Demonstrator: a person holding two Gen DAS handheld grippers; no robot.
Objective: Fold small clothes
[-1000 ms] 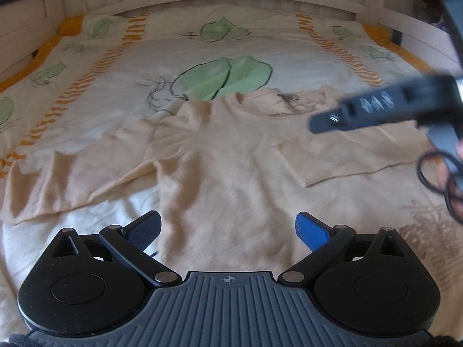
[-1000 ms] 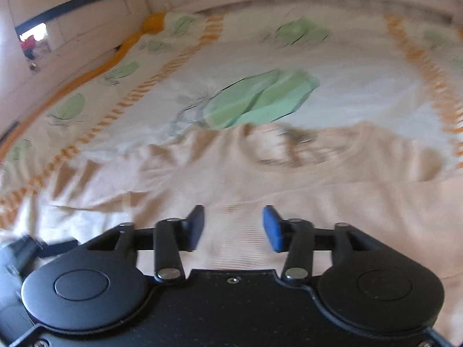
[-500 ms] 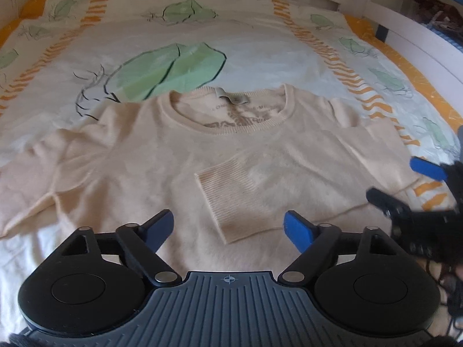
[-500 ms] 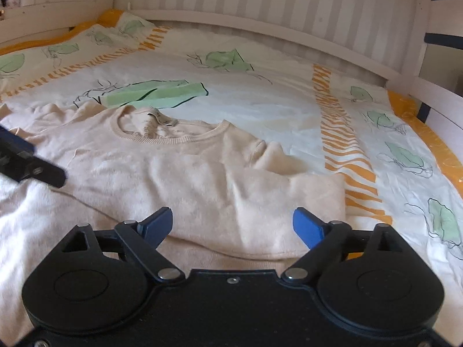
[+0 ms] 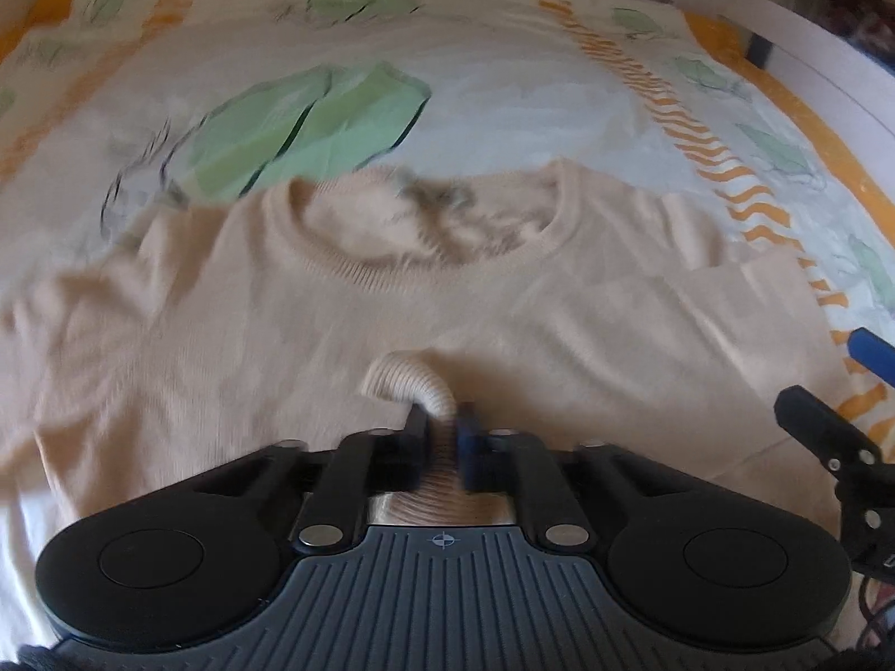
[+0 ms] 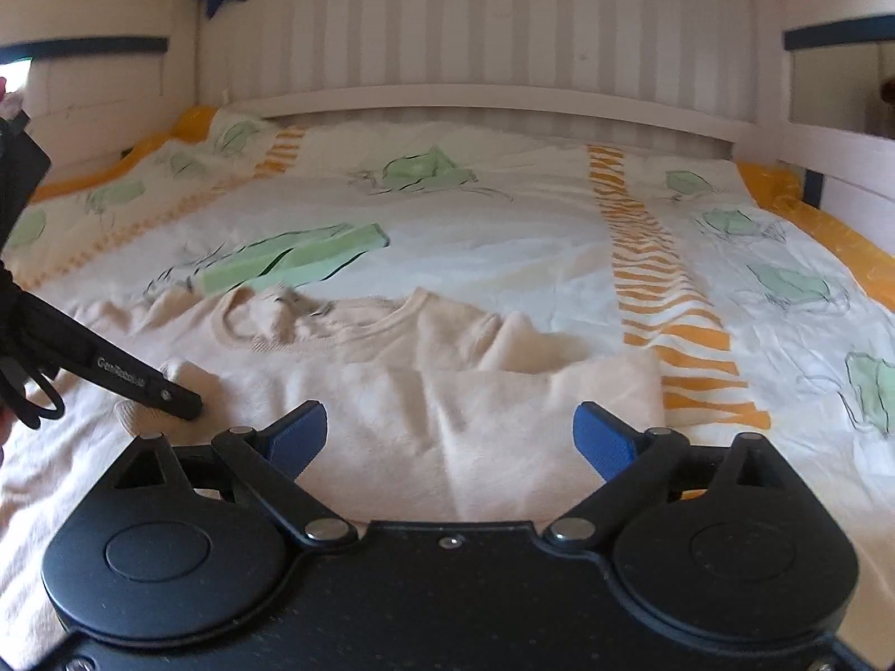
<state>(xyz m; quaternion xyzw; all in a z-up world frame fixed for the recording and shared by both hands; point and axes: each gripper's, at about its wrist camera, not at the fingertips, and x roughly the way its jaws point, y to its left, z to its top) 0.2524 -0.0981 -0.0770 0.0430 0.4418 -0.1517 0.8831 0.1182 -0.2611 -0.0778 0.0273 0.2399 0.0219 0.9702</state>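
A beige knit sweater (image 5: 279, 324) lies flat on the bed, neck away from me; its right sleeve is folded across the chest. My left gripper (image 5: 444, 425) is shut on the ribbed cuff (image 5: 408, 380) of that folded sleeve, which bulges up between the fingers. In the right wrist view the sweater (image 6: 447, 408) lies under my right gripper (image 6: 450, 436), which is open and empty above the folded sleeve near the sweater's right edge. The left gripper (image 6: 168, 394) shows at the left there, pinching the cuff (image 6: 140, 414).
The bedspread (image 6: 503, 235) is white with green leaf prints and orange stripes. A white slatted headboard (image 6: 475, 28) and side rails close the bed at the back and sides. The right gripper's finger (image 5: 872, 352) shows at the right edge of the left wrist view.
My left gripper has moved forward and shut on the sleeve cuff; it was open half a second ago. The right gripper stays open over the sweater's right side.
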